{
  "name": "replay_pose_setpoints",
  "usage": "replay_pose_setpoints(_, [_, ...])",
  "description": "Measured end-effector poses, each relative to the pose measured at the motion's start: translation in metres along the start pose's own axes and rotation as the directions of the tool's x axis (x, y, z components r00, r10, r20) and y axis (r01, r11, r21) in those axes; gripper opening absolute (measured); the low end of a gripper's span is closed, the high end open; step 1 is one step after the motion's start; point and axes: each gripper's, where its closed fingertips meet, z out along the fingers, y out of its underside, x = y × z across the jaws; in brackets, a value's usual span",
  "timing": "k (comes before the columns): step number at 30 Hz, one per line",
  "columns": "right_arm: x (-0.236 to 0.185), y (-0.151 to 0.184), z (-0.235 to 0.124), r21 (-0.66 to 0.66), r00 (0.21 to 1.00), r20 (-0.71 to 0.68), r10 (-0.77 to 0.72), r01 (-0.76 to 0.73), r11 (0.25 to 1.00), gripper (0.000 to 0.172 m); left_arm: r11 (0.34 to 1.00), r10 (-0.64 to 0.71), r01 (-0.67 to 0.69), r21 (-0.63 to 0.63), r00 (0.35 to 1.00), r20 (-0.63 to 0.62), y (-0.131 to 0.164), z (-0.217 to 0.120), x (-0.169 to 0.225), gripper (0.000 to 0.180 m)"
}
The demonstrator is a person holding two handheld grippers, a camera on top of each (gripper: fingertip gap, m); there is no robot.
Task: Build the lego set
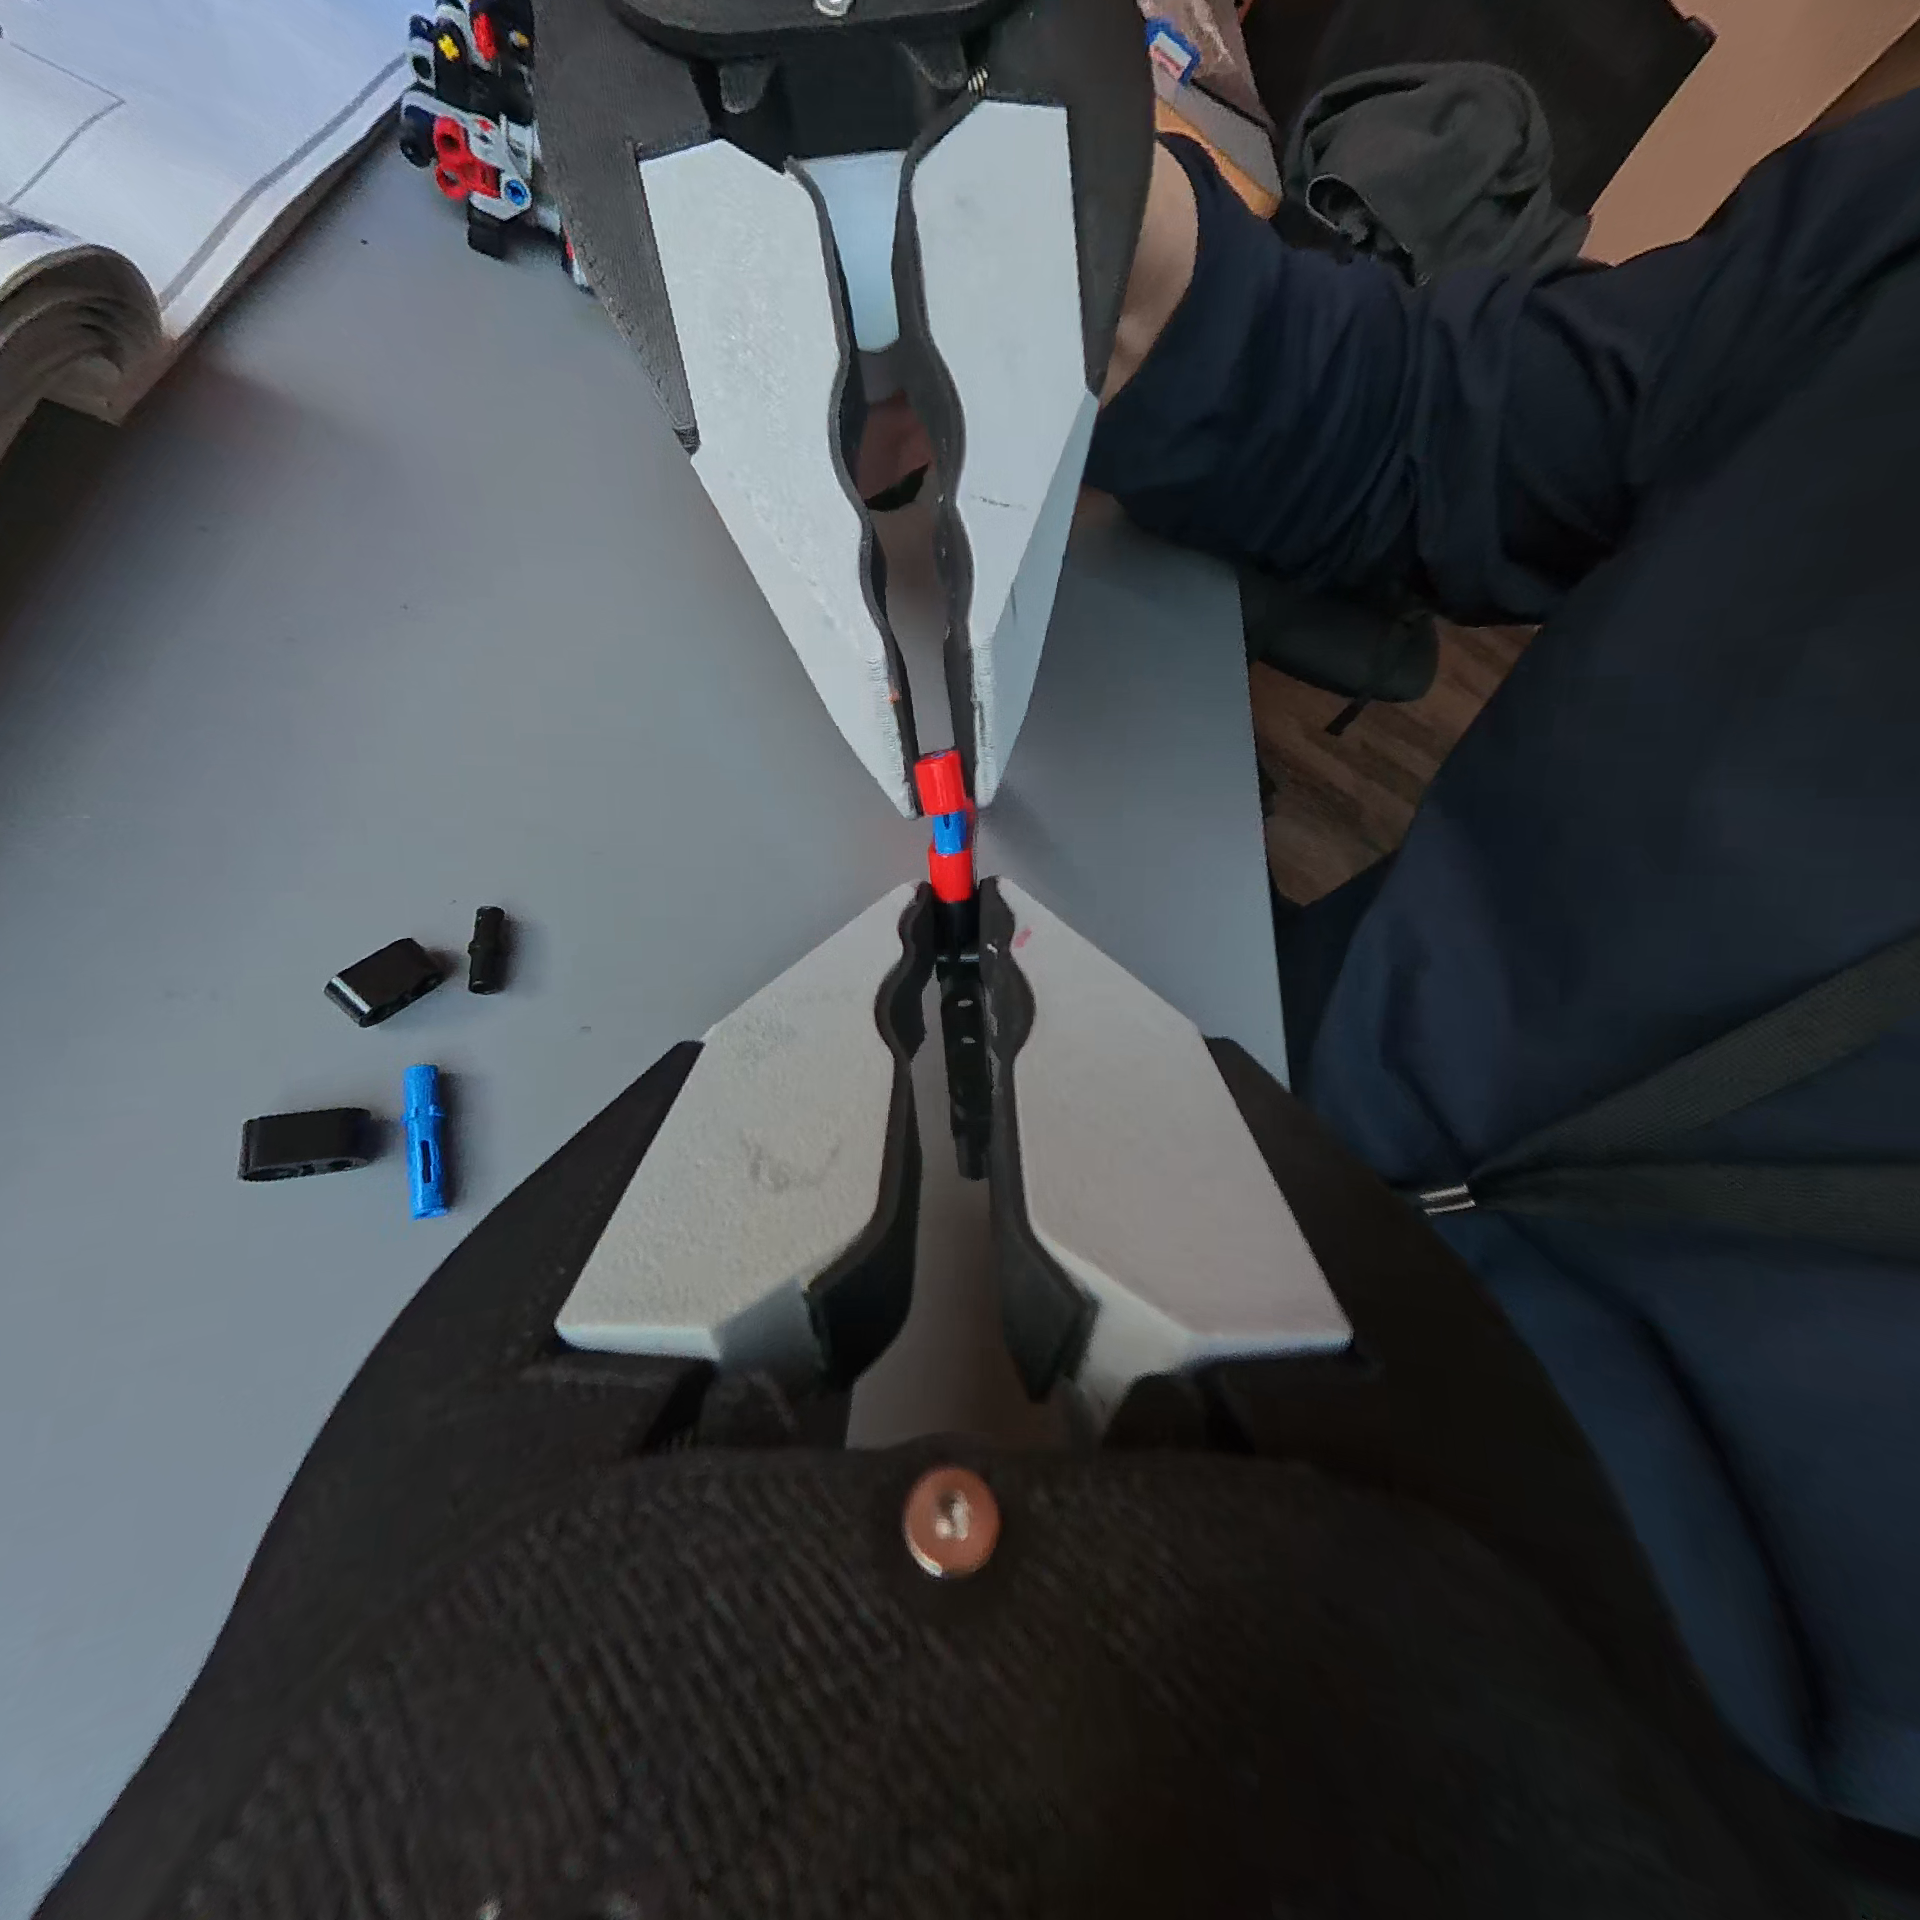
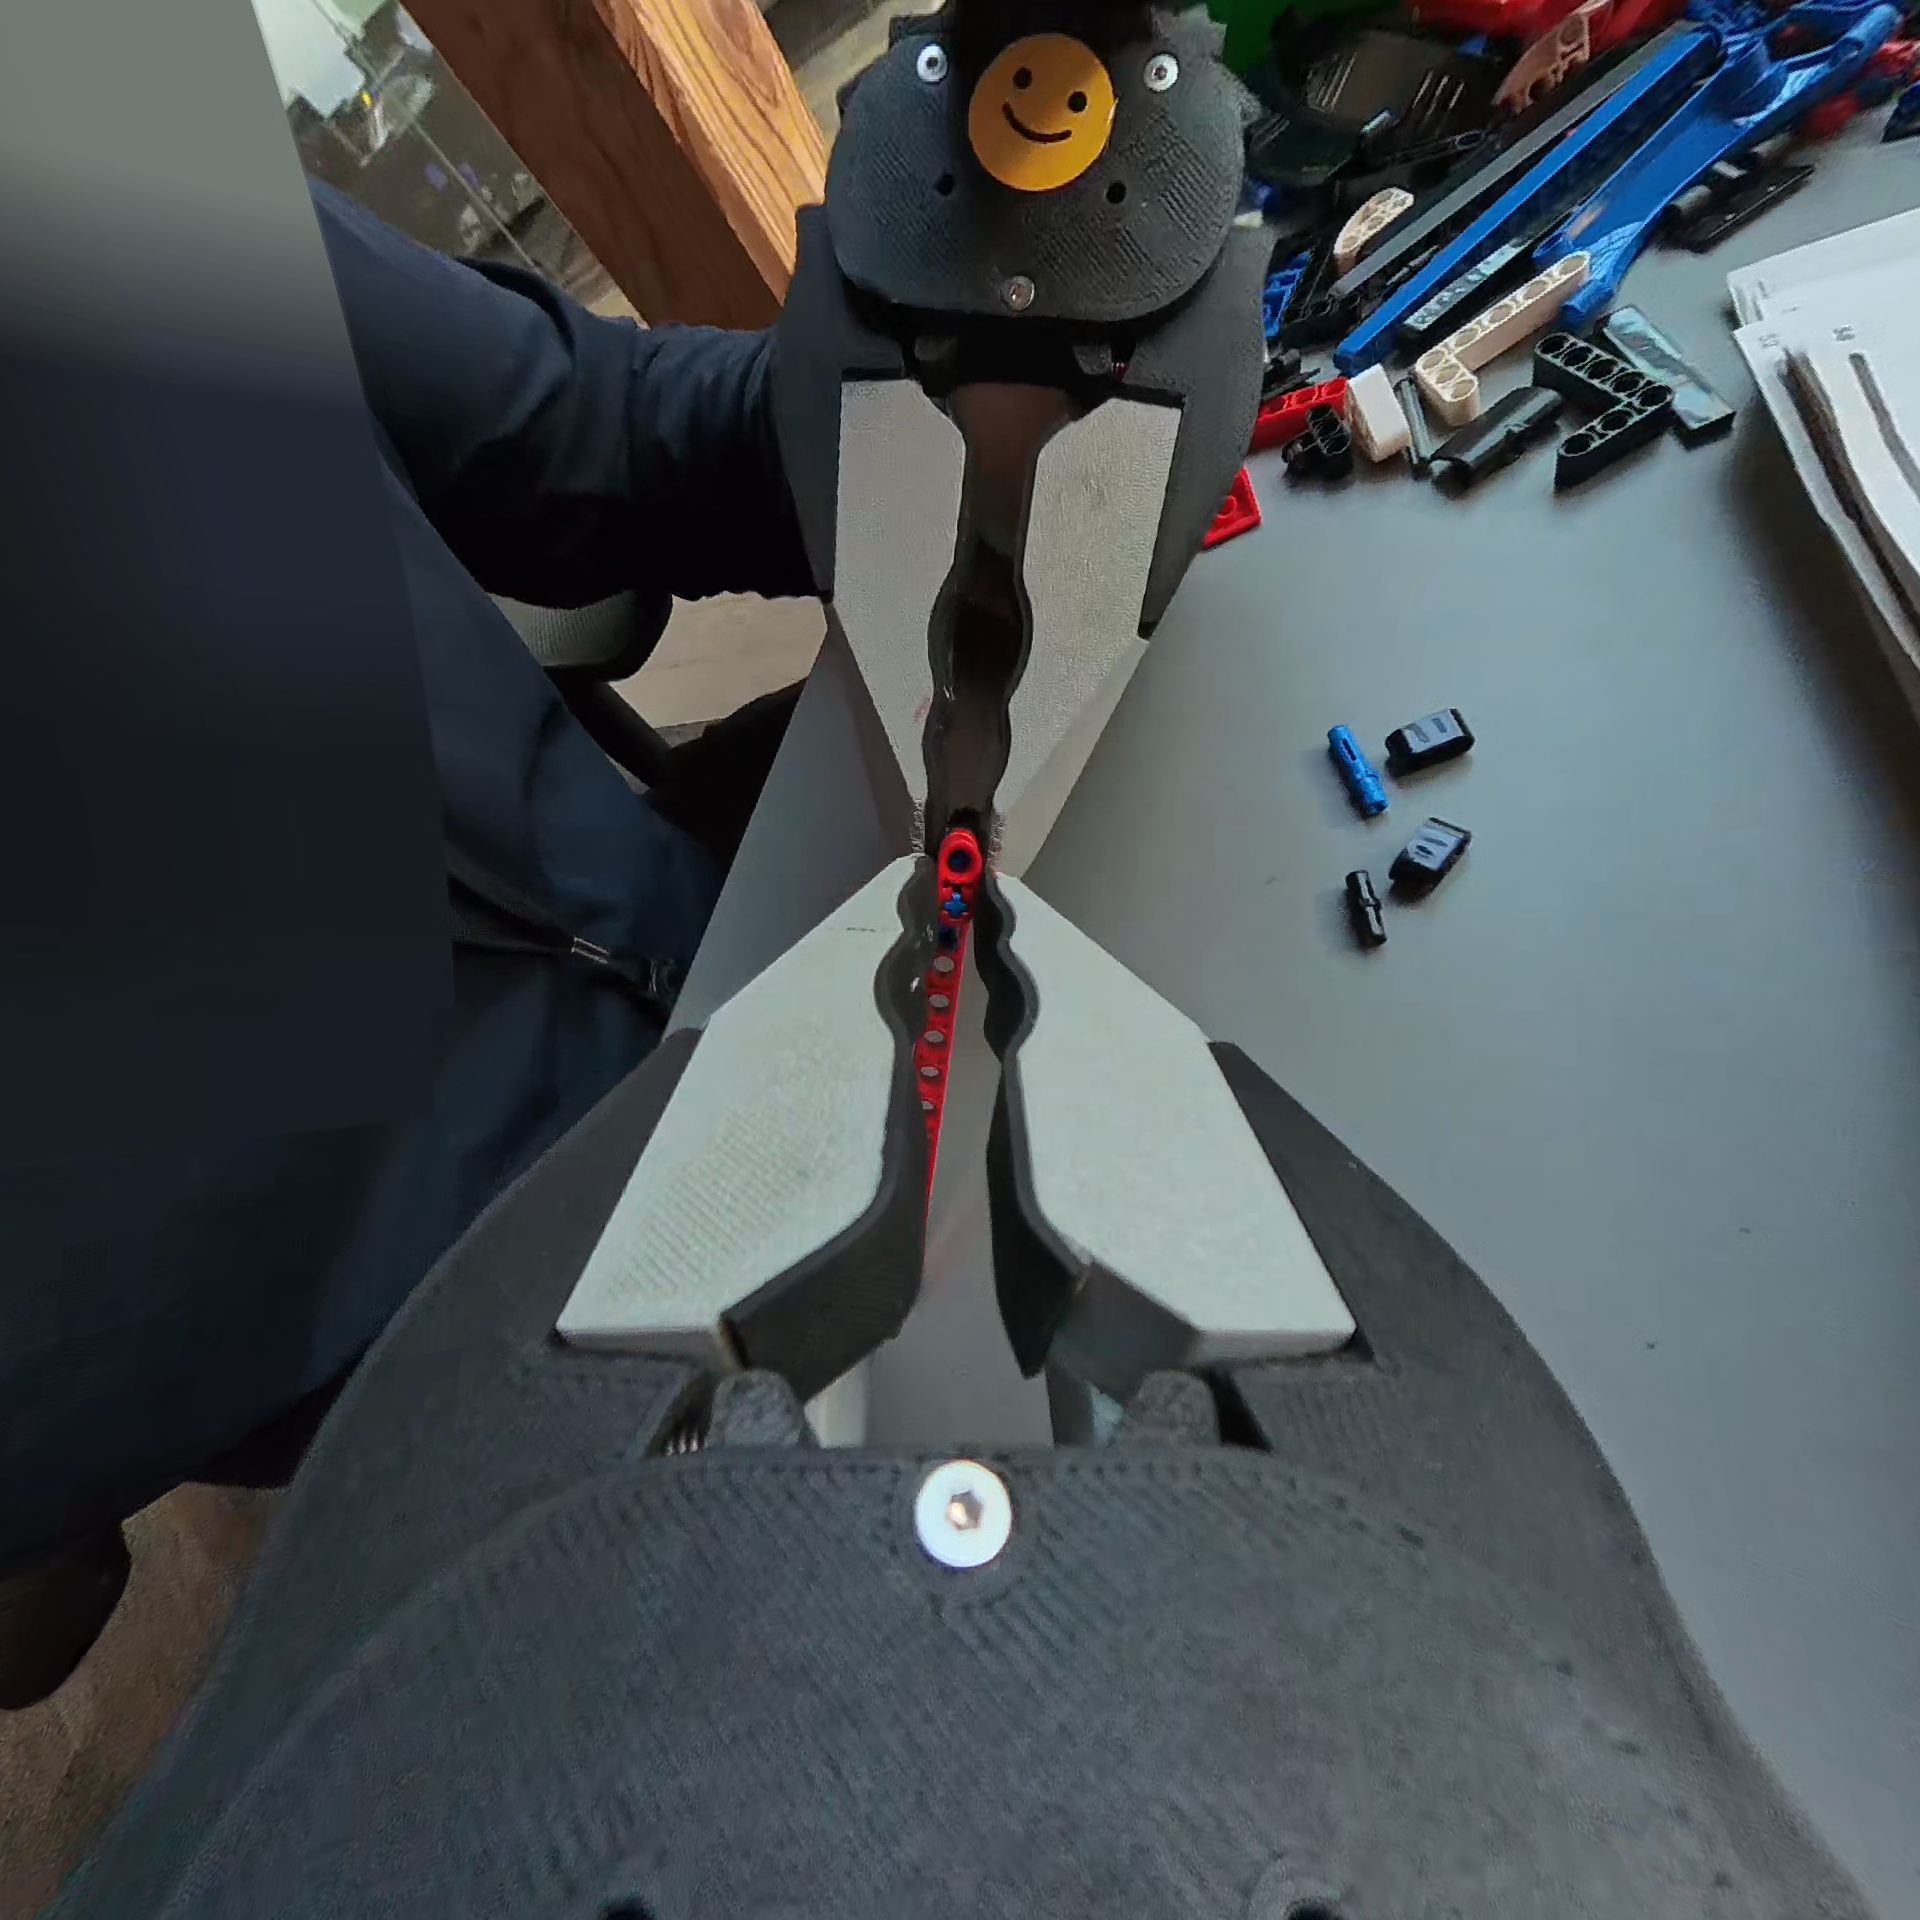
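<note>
Grey table (image 1: pixel 312 727) bearing loose black and blue pieces (image 1: pixel 426 1140), paper stacks (image 2: pixel 1849 343).

Two hand-held grippers, grey-fingered with black pads: left hand-held gripper (image 1: pixel 951 894), right hand-held gripper (image 2: pixel 956 868).

One long red plastic beam with round holes (image 2: pixel 935 1029), clamped in the right one.

One black plastic holed beam (image 1: pixel 964 1049), clamped in the left one.

Two short red plastic sleeves (image 1: pixel 940 781) on one blue pin (image 1: pixel 948 831) between the two tips.

Loose on the grey surface (image 1: pixel 416 644): one blue ridged plastic connector pin (image 1: pixel 424 1141), one small black plastic pin (image 1: pixel 486 949), two short black plastic two-hole links (image 1: pixel 382 979).

One heap of mixed blue, black, tan and red plastic beams (image 2: pixel 1538 312), uncountable.

One stack of white paper booklets (image 2: pixel 1829 374).
</note>
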Motion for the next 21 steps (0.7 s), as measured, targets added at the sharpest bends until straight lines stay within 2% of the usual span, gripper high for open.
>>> replay_pose_setpoints(6, [-0.0002,0.0011,-0.0011,-0.077,1.000,0.006,-0.006,0.007,0.997,0.005,1.000,0.006,-0.006,0.000,1.000,0.004,-0.0006,0.0011,-0.0001,0.004])
replay_pose_setpoints(12, [0.0018,0.0032,0.0006,-0.041,1.000,-0.001,0.031,-0.031,0.999,0.005,1.000,-0.009,0.009,-0.028,1.000,0.000,0.0027,0.0036,-0.0010,0.004])
replay_pose_setpoints(15, [0.0020,0.0018,-0.0016,-0.042,1.000,-0.009,0.026,-0.026,0.999,0.005,1.000,-0.004,0.004,-0.012,1.000,0.012,0.0007,0.0035,-0.0019,0.005])
replay_pose_setpoints(21, [0.0079,-0.0022,-0.0048,0.038,0.997,-0.014,0.073,-0.072,0.997,0.005,0.998,-0.048,0.048,0.029,0.999,0.017,-0.0043,0.0013,-0.0070,0.005])
